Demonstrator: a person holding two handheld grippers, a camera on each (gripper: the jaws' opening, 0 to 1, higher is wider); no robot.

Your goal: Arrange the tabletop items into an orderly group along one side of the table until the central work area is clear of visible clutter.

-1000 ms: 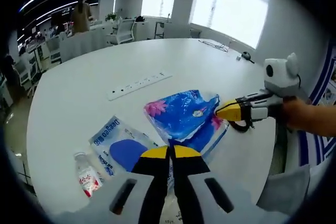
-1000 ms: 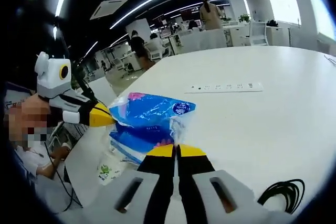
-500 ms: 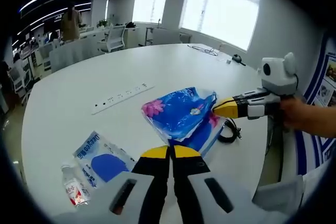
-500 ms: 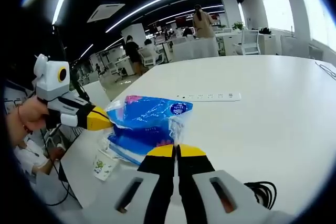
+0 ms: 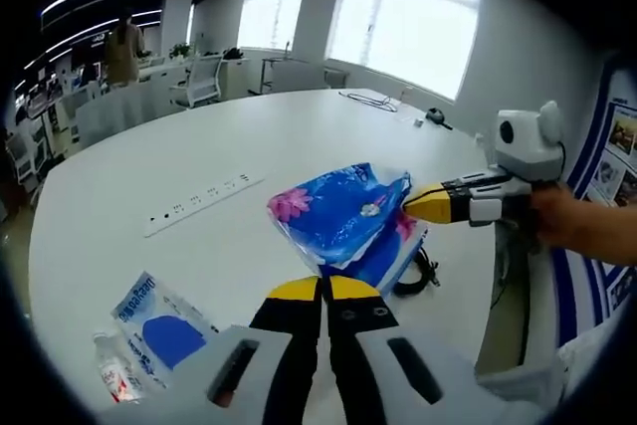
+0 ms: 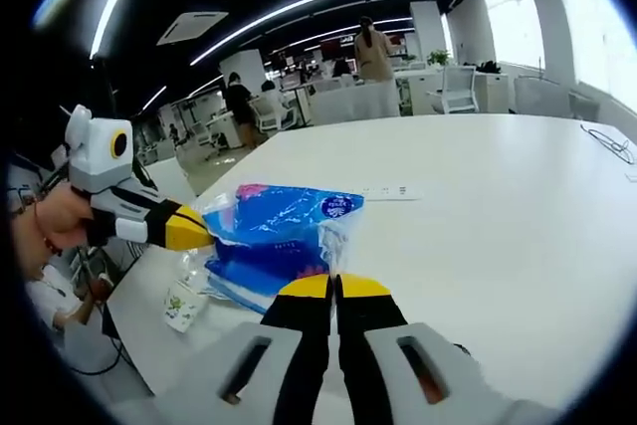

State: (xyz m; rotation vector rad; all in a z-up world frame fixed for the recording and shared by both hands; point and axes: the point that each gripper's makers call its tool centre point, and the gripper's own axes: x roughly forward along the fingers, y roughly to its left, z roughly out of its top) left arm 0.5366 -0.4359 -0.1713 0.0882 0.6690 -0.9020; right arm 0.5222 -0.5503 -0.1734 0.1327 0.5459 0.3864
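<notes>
Tissue pack (image 5: 343, 218) lengthwise betw. grippers

Grey tongs (image 5: 323, 291) w/ yellow tips, black inner faces, slotted arms.

White-blue flat pouch (image 5: 159, 316) on table, left gripper view: blue lettering along edge, too small and skewed to read. Small bottle (image 5: 114, 378) beside it: red label, characters illegible. Blue tissue pack (image 6: 284, 236): round logo patch, text unreadable. Cup (image 6: 179, 304), right gripper view: green print, illegible. No legible text anywhere.
</notes>
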